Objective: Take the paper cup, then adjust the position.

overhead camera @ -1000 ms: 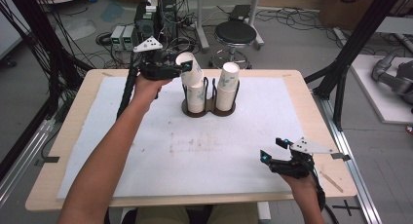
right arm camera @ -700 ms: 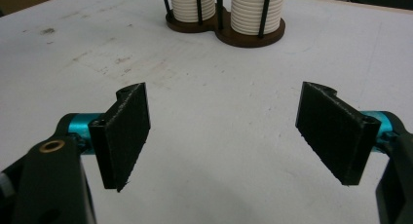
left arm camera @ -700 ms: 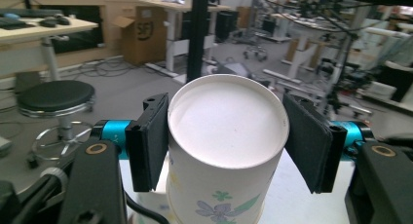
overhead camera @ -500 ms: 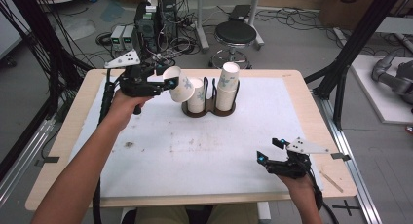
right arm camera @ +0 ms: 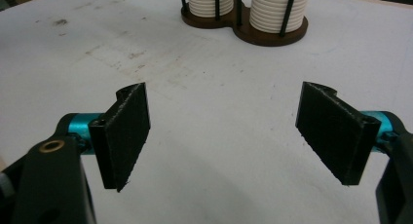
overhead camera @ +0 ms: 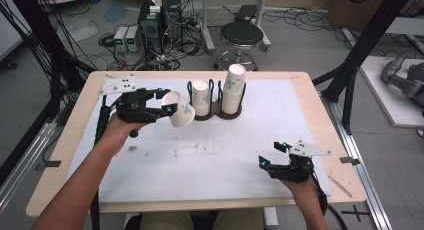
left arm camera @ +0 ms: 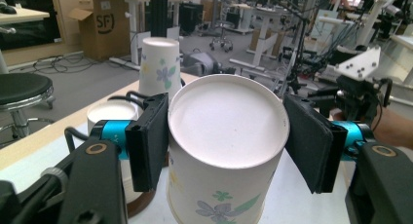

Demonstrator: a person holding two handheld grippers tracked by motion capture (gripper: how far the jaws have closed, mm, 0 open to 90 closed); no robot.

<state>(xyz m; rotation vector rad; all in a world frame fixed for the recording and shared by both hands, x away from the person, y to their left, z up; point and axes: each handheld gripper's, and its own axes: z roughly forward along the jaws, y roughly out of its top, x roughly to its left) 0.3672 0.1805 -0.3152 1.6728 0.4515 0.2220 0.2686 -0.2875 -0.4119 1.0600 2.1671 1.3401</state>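
Nearest me, low and right of centre in the high view, my right gripper [overhead camera: 278, 157] sits where it sat a second ago, just above the white table cover [overhead camera: 250, 155]. Its own view shows the jaws spread wide with only bare cover between them, so it holds nothing and has no part in this step.

Further up, at the left of the high view, is the change that matters. A second ago my left gripper [overhead camera: 165, 101] was up against the left stack; now it has drawn away to the left, and the paper cup [overhead camera: 179, 109] has come with it. The cup lies tipped on its side, clear of the holder, its floral wall facing me. In the left gripper view the jaws press both sides of the cup [left arm camera: 225, 151] near its closed base, which faces the camera.

Beyond it, at the upper centre of the frame, the brown cup holder [overhead camera: 216, 111] keeps a shorter left stack [overhead camera: 201, 96] and a taller right stack [overhead camera: 233, 88].

I judge the pull finished: one cup is separated and free to be set down on the open cover.
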